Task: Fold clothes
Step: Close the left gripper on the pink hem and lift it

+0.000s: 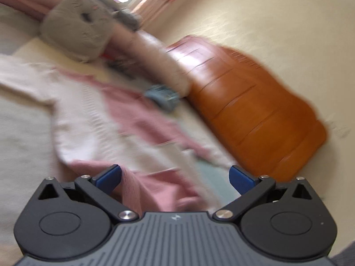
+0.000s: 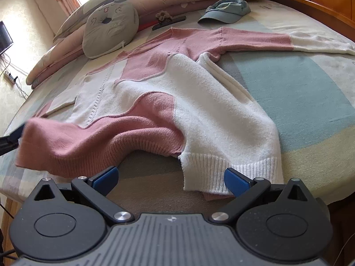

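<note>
Recording the sweater (image 2: 199,102), pink and white, as lying spread across the bed (image 2: 299,93), collar at the far side, ribbed hem at the near edge, one sleeve stretching out to the right. Judging this layout as deliberate: flattening the body and the sleeve for clean fold lines.

Noting the right gripper (image 2: 170,179) hovering just short of the near hem, jaws standing wide apart and gripping nothing; the white hem corner reaching close to its right finger. Reading this as lining up for a pinch on the hem.

Noting the left gripper (image 1: 175,179) with jaws likewise wide apart, pink knit (image 1: 155,188) lying between the fingers but not clamped. Flagging heavy blur in the left wrist view, limiting certainty on contact. Seeing, in the right wrist view, the pink hem corner at near left arching clear of the bed beside a dark part at the frame edge; cannot tell what is lifting it.

Logging a blue cap (image 2: 226,11) and a grey cushion (image 2: 108,31) at the far side, apart from the sweater body and not obstructing a near-to-far fold.

Assessing the fold itself as not yet made.
</note>
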A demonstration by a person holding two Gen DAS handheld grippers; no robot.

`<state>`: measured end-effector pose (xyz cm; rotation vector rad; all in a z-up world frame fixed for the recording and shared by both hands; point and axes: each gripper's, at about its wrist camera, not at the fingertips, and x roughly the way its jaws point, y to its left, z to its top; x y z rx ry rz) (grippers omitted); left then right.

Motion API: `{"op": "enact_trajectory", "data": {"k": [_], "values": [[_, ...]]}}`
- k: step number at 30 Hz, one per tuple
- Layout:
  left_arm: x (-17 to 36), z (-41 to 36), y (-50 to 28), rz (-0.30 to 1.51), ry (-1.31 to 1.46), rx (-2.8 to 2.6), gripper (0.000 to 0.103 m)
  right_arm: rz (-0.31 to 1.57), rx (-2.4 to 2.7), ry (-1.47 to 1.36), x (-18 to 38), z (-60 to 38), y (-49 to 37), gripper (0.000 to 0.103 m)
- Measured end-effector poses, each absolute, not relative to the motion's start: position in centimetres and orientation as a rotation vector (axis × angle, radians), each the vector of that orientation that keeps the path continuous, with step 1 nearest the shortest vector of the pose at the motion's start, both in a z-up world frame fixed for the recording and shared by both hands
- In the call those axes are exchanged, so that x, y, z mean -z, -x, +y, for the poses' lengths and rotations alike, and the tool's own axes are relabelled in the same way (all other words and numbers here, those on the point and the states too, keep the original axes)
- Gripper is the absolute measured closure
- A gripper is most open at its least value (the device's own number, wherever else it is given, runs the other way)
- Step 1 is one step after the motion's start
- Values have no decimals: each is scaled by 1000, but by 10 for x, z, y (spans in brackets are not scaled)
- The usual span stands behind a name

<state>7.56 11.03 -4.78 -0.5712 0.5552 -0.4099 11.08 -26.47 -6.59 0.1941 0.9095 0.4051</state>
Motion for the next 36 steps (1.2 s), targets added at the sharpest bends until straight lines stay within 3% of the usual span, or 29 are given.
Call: {"op": "enact_trajectory", "data": {"k": [8, 11, 21, 28, 31, 33, 36], "values": [[104, 131, -84, 747, 707, 268, 1, 923, -404, -184, 70, -262, -113, 0], [118, 137, -81, 730, 848, 322, 1, 926, -406, -172, 71, -260, -112, 0], [116, 128, -116, 742, 837, 321, 2, 930, -429, -174, 70, -254, -111, 0], [128, 124, -88, 708, 937, 511, 1, 919, -453, -185, 67, -260, -107, 0], [130, 129, -99, 728, 966, 473, 6, 927, -458, -193, 70, -259, -108, 0], [131, 130, -109, 758, 953, 424, 24, 930, -461, -195, 73, -258, -109, 0], [133, 131, -110, 790, 975, 378, 34, 929, -465, -207, 73, -260, -107, 0]]}}
